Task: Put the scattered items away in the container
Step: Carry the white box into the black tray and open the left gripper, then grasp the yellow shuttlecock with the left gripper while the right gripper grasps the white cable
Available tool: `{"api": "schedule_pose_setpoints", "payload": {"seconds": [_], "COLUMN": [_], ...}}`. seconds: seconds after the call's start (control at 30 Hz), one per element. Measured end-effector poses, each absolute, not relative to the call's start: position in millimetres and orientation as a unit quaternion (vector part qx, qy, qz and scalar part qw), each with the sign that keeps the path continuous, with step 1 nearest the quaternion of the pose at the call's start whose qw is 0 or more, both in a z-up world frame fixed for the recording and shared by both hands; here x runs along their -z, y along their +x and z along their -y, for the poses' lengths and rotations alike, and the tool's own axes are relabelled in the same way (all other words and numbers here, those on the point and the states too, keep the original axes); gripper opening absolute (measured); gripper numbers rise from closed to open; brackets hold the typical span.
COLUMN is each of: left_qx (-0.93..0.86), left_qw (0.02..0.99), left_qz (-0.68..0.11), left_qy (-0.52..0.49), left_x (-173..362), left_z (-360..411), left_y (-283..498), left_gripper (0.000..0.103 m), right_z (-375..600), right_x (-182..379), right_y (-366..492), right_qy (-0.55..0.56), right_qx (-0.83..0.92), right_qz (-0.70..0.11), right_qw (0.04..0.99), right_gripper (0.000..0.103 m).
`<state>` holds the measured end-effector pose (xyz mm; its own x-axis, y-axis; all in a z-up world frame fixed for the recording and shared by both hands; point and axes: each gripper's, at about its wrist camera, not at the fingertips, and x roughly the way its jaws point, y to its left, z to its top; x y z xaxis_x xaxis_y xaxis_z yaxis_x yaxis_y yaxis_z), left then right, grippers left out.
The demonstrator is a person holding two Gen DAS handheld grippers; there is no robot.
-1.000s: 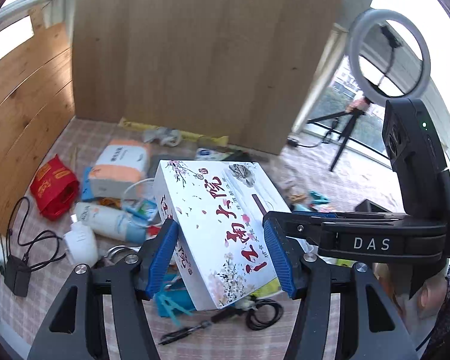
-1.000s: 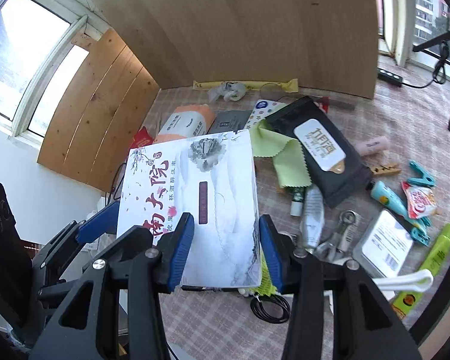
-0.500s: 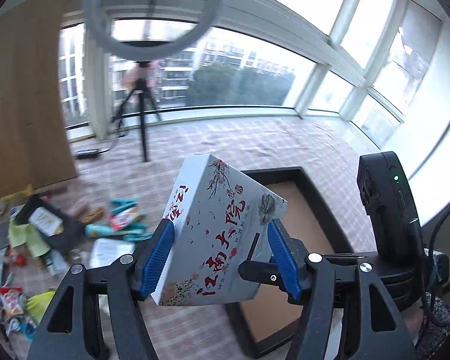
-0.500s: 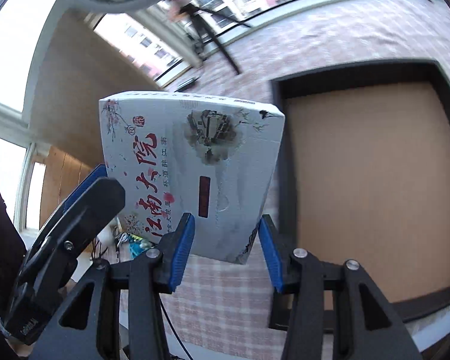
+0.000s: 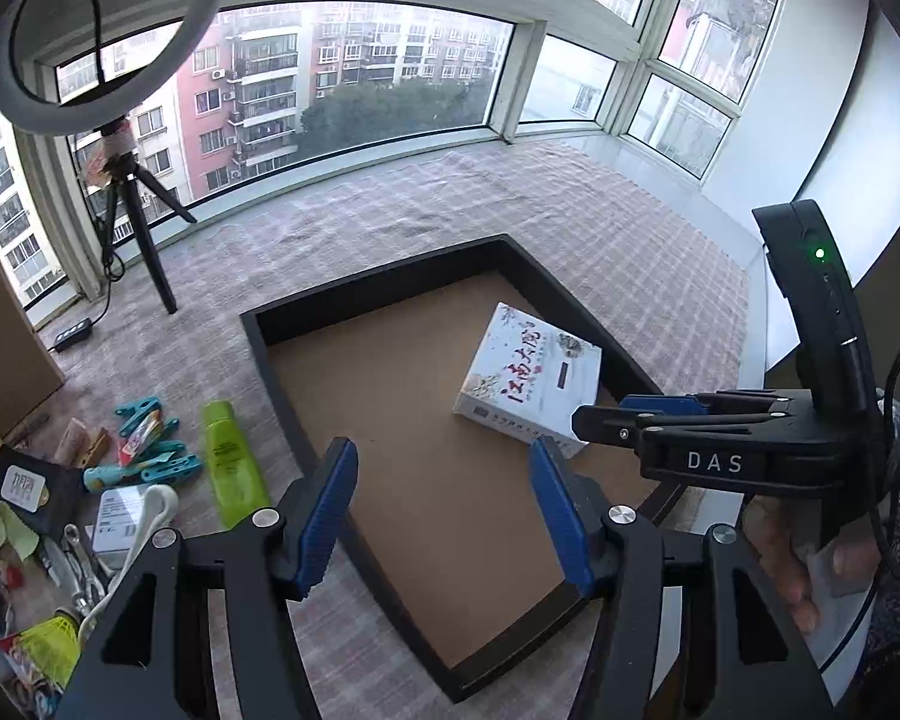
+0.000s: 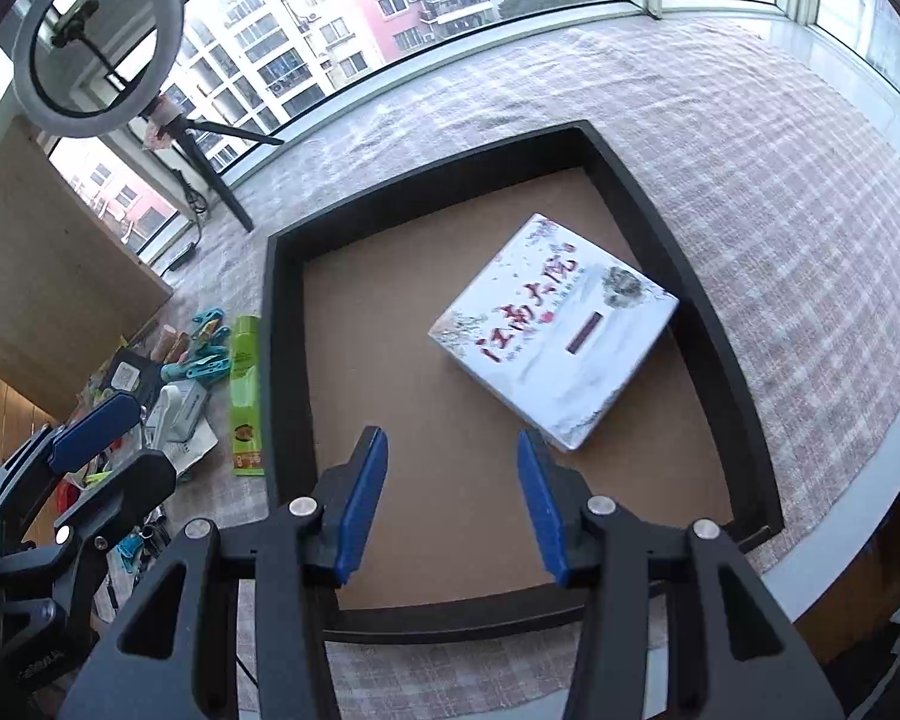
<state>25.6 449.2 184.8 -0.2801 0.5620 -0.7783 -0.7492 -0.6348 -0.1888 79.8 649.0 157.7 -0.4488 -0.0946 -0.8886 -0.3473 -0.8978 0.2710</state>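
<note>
The white flower-printed box [image 5: 528,384] [image 6: 555,330] lies flat on the brown floor of the black-rimmed container [image 5: 378,285] [image 6: 282,330], near its far right corner. My left gripper [image 5: 441,450] hangs above the container's near part; its jaws are closing slightly with nothing between them. My right gripper [image 6: 450,435] stands open and empty just short of the box. In the left wrist view the right gripper [image 5: 630,414] reaches in from the right, close to the box's near corner, with a hand [image 5: 792,564] holding it.
Scattered items lie left of the container on the checked cloth: a green tube [image 5: 231,468] [image 6: 246,396] right beside the rim, teal clips [image 5: 150,462], a black pouch [image 5: 24,483]. A ring light on a tripod [image 5: 144,240] stands at the back left by the windows.
Half a second ago both grippers held the box in the air over the container. Now the box lies inside it and both grippers are off it and drawn back.
</note>
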Motion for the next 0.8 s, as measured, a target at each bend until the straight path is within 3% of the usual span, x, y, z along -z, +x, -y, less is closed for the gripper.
{"api": "schedule_pose_setpoints", "payload": {"seconds": [0.33,0.57,0.8], "left_qx": [-0.829,-0.838,-0.828], "left_qw": [0.323,0.241,0.219], "left_qz": [-0.084,-0.072,-0.052], "left_qy": [-0.448,-0.484,-0.513], "left_x": [-176,-144,-117], "left_z": [-304,-195,-148], "left_y": [-19,-39,-46], "left_gripper": [0.063,0.063,0.063], "right_z": [-522,-464,-429], "right_x": [-154,-132,-103], "right_y": [39,9,-14], "right_qy": [-0.526,-0.526,-0.559], "right_qx": [-0.840,-0.834,-0.796], "right_qz": [-0.124,-0.134,-0.173], "right_qw": [-0.042,-0.095,-0.154], "right_gripper": [0.045,0.044,0.044]}}
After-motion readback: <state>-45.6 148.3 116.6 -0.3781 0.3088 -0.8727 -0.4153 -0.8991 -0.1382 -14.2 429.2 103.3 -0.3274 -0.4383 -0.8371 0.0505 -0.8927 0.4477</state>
